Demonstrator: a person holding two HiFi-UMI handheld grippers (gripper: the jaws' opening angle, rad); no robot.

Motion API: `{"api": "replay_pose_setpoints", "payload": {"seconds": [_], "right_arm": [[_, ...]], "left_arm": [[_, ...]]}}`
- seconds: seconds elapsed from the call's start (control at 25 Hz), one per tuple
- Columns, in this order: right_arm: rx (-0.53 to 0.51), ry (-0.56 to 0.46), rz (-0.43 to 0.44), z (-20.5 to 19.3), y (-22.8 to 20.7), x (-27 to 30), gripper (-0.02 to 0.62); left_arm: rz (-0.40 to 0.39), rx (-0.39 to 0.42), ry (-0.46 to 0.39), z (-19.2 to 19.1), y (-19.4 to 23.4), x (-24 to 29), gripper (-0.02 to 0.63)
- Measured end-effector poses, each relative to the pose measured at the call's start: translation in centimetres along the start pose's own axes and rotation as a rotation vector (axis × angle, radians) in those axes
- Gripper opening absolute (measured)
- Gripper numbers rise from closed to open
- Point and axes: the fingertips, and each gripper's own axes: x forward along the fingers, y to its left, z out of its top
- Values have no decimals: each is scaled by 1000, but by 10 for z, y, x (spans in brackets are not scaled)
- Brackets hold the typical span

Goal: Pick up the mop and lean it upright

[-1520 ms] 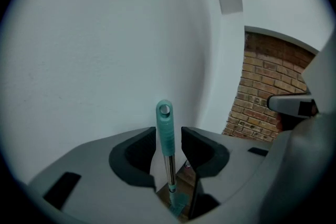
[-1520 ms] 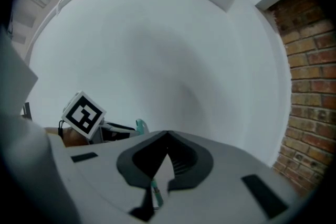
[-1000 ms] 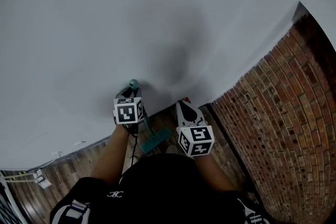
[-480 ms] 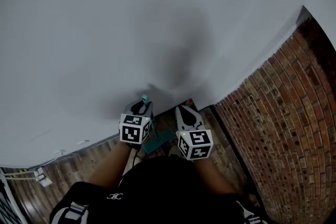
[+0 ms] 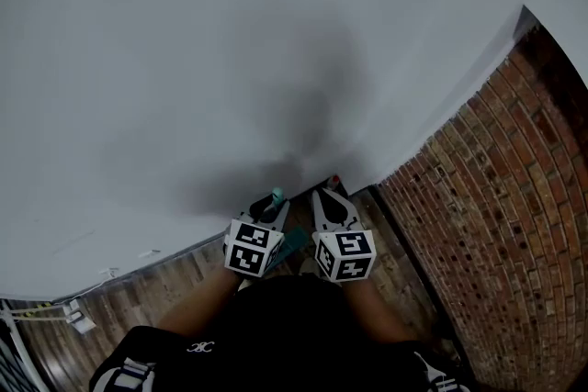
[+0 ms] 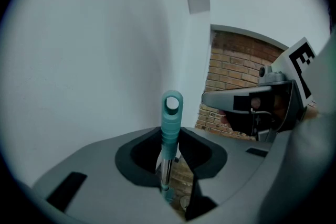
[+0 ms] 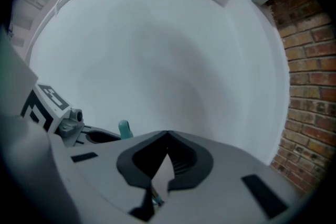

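Observation:
The mop has a teal grip with a hanging hole (image 6: 171,113) on a metal shaft and a teal flat head (image 5: 292,241) on the wooden floor. It stands nearly upright close to the white wall. My left gripper (image 6: 169,136) is shut on the shaft just below the teal grip; in the head view the left gripper (image 5: 269,208) sits low at the centre with the grip's tip (image 5: 277,196) above it. My right gripper (image 5: 333,197) is beside it on the right, shut and holding nothing. From the right gripper view the right gripper (image 7: 167,136) faces the wall, the mop tip (image 7: 124,129) at its left.
A white wall (image 5: 230,60) fills most of the view ahead. A red brick wall (image 5: 487,197) closes the right side, making a corner. Wooden floor (image 5: 175,285) runs below, with cables and a small white object (image 5: 75,319) at the far left.
My left gripper has carried the mop handle to the right and lower in the head view, ending close beside the right gripper. The right gripper has barely moved.

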Motion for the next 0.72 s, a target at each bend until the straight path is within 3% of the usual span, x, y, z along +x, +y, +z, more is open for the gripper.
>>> {"api": "replay_pose_setpoints", "payload": {"seconds": [0.72], "right_arm": [[-25,6,33,3,16,10,12]], "left_arm": [[11,-13,-3,-1,15,-4,103]]}}
